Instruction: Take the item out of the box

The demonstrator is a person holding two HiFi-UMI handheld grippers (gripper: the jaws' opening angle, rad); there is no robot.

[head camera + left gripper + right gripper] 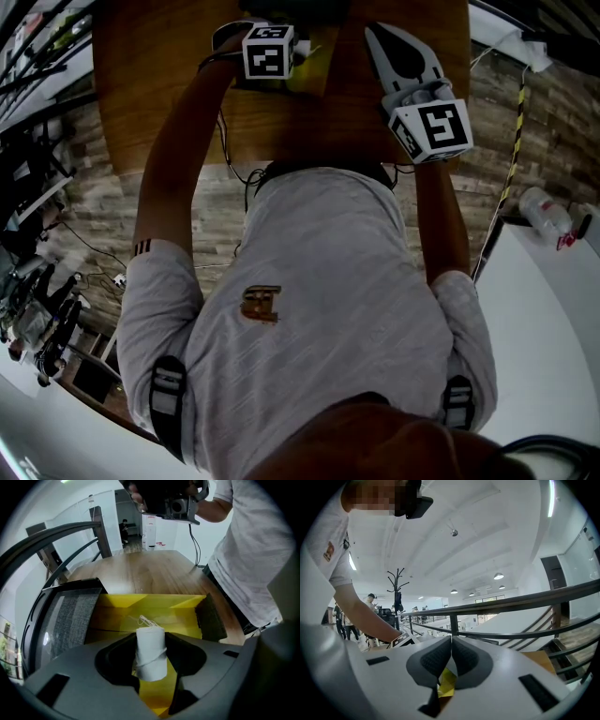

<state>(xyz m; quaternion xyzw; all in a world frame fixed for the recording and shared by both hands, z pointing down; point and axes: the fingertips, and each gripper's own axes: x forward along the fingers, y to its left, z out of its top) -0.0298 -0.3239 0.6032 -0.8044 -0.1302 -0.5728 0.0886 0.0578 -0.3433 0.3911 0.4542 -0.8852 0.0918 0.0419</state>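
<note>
You're pointing the left gripper (151,641) steeply down into the open yellow box (150,607) on the wooden table (140,571). Probably that's because the item is sitting inside and only comes out from above. The box's grey-lined flap (70,616) is lying folded out at the left and a dark foam strip (209,618) is standing at its right wall, so the mouth is open to you.

The white roll (151,656), tied round with thin thread (146,619), is standing upright between the left jaws over the yellow floor. The pads are pressing on both its sides, so the jaws are sitting fairly wide around its thickness. Judging by this, you're gripping it but not yet clearing the box with it.

You're holding the right gripper (451,644) close to level, just right of the box. Its pads are meeting at the tips, with no gap there. Yellow from the box is showing in the slot under them, and you can't tell whether a flap edge is being nipped. It's likely steadying the box while the left lifts.
</note>
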